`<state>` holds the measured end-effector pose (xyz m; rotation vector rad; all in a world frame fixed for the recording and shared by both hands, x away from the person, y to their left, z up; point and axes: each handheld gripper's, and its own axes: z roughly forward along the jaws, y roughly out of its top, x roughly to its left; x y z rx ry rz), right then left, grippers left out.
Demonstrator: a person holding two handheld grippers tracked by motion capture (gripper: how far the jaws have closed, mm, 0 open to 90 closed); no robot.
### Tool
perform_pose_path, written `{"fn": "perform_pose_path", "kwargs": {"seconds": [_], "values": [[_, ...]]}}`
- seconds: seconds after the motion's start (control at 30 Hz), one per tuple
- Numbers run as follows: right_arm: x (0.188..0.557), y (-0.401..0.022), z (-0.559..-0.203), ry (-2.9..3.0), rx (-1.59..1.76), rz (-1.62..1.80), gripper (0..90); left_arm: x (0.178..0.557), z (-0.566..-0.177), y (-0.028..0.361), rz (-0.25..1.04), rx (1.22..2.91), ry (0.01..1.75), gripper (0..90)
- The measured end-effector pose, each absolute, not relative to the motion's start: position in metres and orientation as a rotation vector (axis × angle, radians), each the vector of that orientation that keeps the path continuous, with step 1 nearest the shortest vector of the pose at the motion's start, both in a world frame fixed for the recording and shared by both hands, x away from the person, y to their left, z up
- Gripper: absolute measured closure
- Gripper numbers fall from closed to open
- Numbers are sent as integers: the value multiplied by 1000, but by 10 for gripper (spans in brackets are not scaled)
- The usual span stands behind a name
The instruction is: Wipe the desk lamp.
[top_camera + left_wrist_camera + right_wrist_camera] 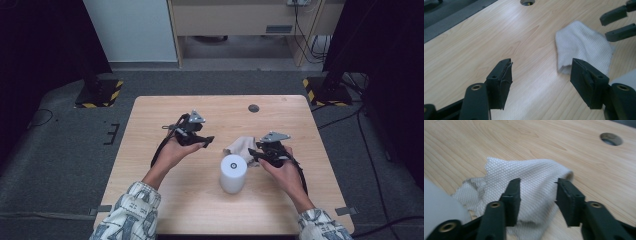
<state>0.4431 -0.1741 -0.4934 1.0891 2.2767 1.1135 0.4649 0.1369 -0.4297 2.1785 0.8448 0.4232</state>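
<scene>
Two grippers | right gripper (537,195) spread over cloth (534,182) | left gripper (541,82) spread, beside it

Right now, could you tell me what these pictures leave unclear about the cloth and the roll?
- Cloth, high view: its right part lies behind the right gripper.
- White roll, right gripper view: blurred, cut off at the left edge.
- Right gripper view: whether the pads touch the cloth cannot be told.
</scene>
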Motion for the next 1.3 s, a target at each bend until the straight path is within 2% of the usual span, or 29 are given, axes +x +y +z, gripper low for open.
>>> {"fn": "perform_pose_path", "kwargs": {"seconds": [0.2,0.3,0.47,0.77,0.87,1.23,1.3], "values": [[457,-152,-508,2366,1080,1095,279,445,-454,167,426,2145,921,327],[458,-145,-517,2413,1051,1041,238,437,-466,180,407,2126,948,313],[464,-142,-531,2445,1089,1004,197,432,-472,192,394,2110,989,310],[461,-146,-532,2444,1068,989,212,427,-475,193,399,2123,974,303],[460,-148,-530,2454,1065,986,269,425,-476,192,412,2148,960,300],[459,-167,-525,2452,1083,980,762,421,-478,186,430,2164,948,298],[460,-170,-524,2455,1096,994,809,419,-477,186,443,2155,944,293]]}}
